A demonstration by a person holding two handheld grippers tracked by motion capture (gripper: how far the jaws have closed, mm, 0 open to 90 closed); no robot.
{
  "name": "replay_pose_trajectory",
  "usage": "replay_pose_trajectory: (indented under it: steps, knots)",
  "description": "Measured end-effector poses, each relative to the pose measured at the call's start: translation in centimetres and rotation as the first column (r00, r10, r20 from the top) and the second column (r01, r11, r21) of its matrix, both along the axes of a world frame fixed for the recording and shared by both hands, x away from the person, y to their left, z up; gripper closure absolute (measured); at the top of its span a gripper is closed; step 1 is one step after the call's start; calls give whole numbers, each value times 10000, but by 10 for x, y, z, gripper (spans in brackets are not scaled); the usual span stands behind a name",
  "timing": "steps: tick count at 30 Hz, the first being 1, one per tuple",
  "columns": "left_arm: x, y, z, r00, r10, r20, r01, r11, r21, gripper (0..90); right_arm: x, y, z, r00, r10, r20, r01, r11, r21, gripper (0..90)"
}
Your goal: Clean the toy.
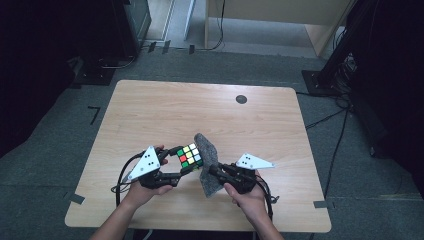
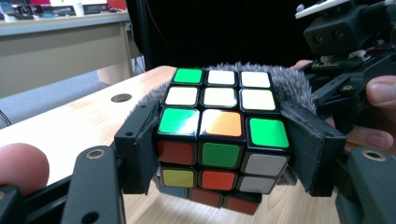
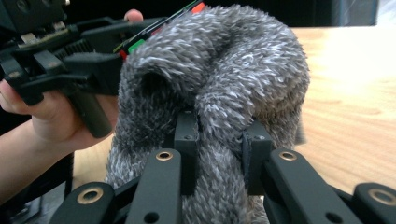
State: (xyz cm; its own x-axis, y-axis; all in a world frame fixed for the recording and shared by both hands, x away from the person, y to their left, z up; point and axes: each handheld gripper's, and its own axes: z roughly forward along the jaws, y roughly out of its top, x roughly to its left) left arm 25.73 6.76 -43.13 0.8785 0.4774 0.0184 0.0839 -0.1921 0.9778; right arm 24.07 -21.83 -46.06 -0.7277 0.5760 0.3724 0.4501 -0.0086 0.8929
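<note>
**Two grippers, one puzzle cube and a fuzzy grey cloth**

Two hands are working close together near the front edge of the wooden table (image 1: 150, 110). The left gripper (image 1: 186, 160) is squeezing a Rubik's cube (image 2: 219, 140) between its two black jaws. One jaw is pressing on each side of the cube, so the cube is sitting tight in the middle. The cube is hanging above the table, with its mostly white face pointing up. The face that is looking at the left gripper's camera is showing green, orange, red, white and yellow squares.

The right gripper (image 1: 212, 171) is pinching a fuzzy grey cloth (image 3: 219, 70). Its jaws are standing close together, with a fold of the cloth squashed between them. The rest of the cloth is puffing up and out above the jaws. In the high view the cloth is standing just to the right of the cube and is touching it. In the left gripper view the grey fuzz is peeking out from behind the far side of the cube.

The person's left hand (image 1: 145, 187) and right hand (image 1: 245, 192) are holding the grippers from below. A small dark round spot (image 1: 241, 99) is sitting far off on the table, near its back edge.
</note>
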Motion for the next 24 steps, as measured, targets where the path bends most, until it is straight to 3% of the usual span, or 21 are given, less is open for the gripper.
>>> replay_pose_trajectory:
  steps: [2,5,7,8,11,14,19,24]
  knots:
    - [0,0,1,10000,41,30,-41,10000,-72,343,0,0,0,10000,18,-37,-18,10000,-27,740]
    - [0,2,3,9996,251,95,-249,9994,-229,344,1,-1,0,9992,-390,-25,389,9985,-387,741]
    - [0,5,5,9994,356,41,-353,9979,-537,344,2,-3,-2,9953,-929,-269,913,9941,-583,741]
    - [1,7,5,9992,390,6,-389,9968,-699,344,3,-4,-5,9939,-996,-472,976,9943,-422,740]
    - [1,9,6,9983,555,-184,-574,9900,-1286,344,1,-1,-6,9975,-553,-433,565,9980,287,740]
    - [1,9,4,9968,681,-412,-742,9824,-1715,344,-5,10,-1,9999,-106,44,104,9986,513,736]
    - [2,11,4,9944,901,-559,-992,9767,-1902,343,-5,17,-7,9989,358,-295,-338,9972,670,734]
    - [4,13,5,9935,865,-742,-1006,9713,-2157,343,-4,31,-18,9937,849,-736,-880,9953,-398,729]
